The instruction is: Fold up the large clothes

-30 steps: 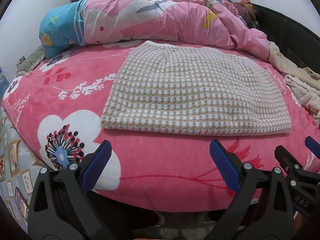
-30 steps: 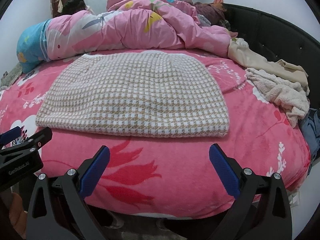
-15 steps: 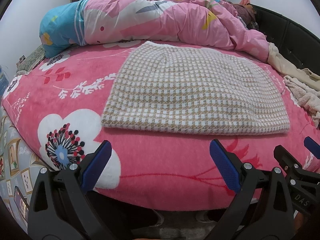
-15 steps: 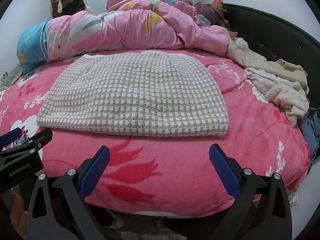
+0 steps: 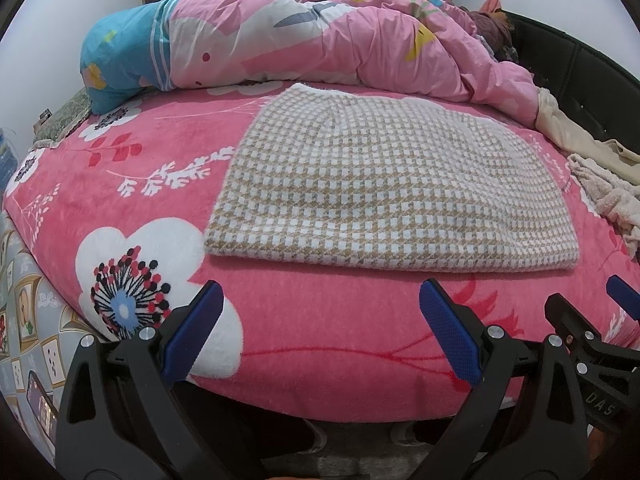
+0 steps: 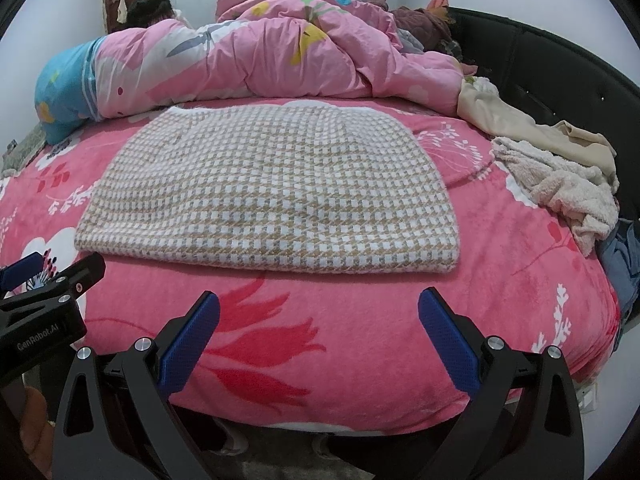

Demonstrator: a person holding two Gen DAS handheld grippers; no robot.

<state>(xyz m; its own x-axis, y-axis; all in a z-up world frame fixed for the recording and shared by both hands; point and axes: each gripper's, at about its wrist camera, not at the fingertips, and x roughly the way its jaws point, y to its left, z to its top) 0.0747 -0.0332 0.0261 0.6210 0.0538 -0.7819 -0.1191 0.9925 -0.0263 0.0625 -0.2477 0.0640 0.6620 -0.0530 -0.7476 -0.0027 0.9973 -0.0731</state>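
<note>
A beige-and-white checked knit garment [image 5: 384, 184] lies folded flat in a rectangle on the pink floral bed cover [image 5: 312, 332]; it also shows in the right wrist view [image 6: 272, 196]. My left gripper [image 5: 322, 332] is open and empty, just off the bed's front edge, short of the garment's near left part. My right gripper [image 6: 320, 332] is open and empty at the front edge, facing the garment's near edge. Each gripper shows at the side of the other's view.
A rumpled pink quilt [image 5: 320, 44] and a blue pillow [image 5: 116, 64] lie behind the garment. A beige cloth [image 6: 520, 124], a fluffy cream garment [image 6: 560, 188] and blue cloth [image 6: 624, 256] lie at the right by the black headboard [image 6: 560, 60].
Both grippers have drawn back slightly toward the bed's front edge, so the garment sits a little farther away. Both stay open.
</note>
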